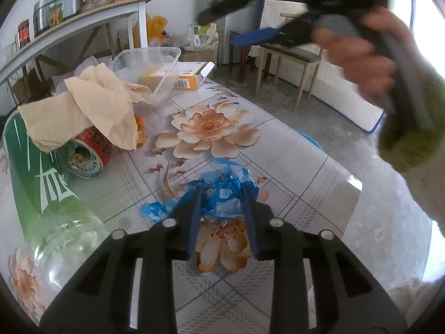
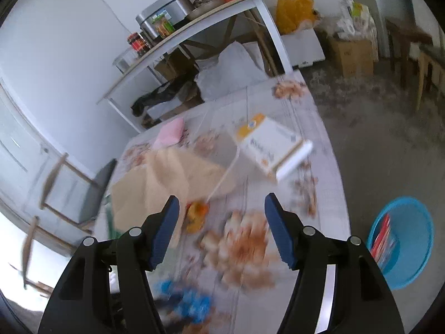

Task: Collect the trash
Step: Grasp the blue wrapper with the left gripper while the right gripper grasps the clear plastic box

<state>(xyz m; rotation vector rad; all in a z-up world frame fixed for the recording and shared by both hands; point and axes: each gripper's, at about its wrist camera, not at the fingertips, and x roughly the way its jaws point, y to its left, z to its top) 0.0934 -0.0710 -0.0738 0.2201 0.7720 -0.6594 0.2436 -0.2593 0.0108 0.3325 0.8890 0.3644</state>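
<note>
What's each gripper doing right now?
Left gripper: shut on the blue wrapper.
Right gripper: open, holding nothing.

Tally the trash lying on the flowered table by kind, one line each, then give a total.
Blue plastic wrapper, between the left tool's fingers: 1
Green bottle: 1
Red can: 1
Beige paper: 1
Clear plastic tub: 1
Orange-and-white carton: 1
Orange peel scrap: 1
Total: 7
</note>
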